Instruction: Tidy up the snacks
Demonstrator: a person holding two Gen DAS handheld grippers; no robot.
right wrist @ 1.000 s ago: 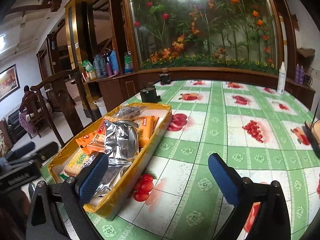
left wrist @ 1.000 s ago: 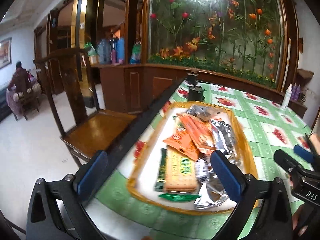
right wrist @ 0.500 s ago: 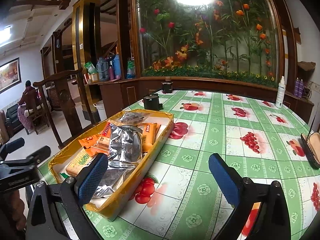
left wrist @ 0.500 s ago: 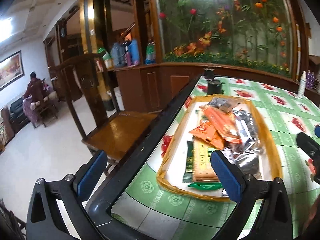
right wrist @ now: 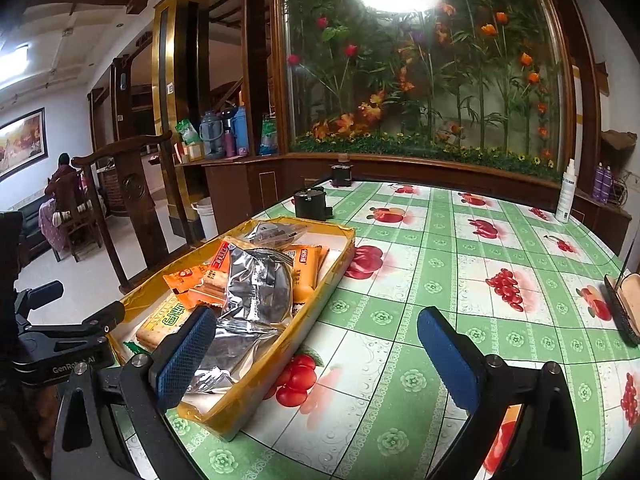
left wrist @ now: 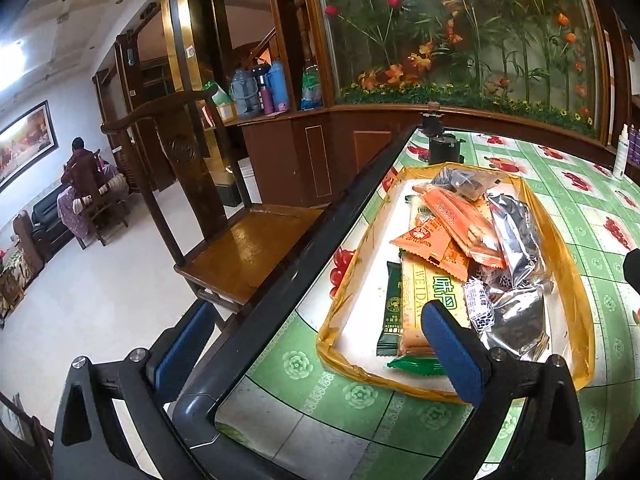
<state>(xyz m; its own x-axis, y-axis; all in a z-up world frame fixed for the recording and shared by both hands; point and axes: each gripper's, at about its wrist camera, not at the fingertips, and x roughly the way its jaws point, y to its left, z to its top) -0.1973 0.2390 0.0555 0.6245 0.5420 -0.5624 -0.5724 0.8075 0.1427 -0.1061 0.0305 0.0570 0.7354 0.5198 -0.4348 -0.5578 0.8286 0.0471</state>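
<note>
1. Both my grippers hang back from the work. The left gripper point(left wrist: 316, 344) has its jaws spread wide with nothing between them; it sits over the near-left table point(left wrist: 360, 420) edge, one finger out over the floor side, the other in front of the tray point(left wrist: 576, 296).

2. The right gripper point(right wrist: 316, 354) is also spread wide and empty. Its left finger overlaps the tray's near corner in the picture; its right finger is over bare tablecloth. I cannot tell whether either finger touches anything.

3. The snacks are all in the tray, which stands near the table's left edge. I see no packet loose on the cloth in either view.

4. Inside the tray the snacks lie in a loose heap: a cracker pack point(left wrist: 424, 300) lengthwise near the front, a green bar point(left wrist: 392, 312) just beside it, orange packs point(left wrist: 456, 220) slanted over them, foil bags point(left wrist: 516, 236) crumpled along the right side, and a clear bag point(left wrist: 464, 178) at the far end. They overlap one another; nothing is lined up or sorted by kind.

5. My judgement: gathering looks done, or was never needed, since everything sits in one container. If organizing means sorting or straightening, that part looks not yet begun.

6. What is left, as I read it: pick a packet off the top of the heap, likely a foil bag or an orange pack, and give each kind its own place. Where they should end up, the pictures do not say.
</note>
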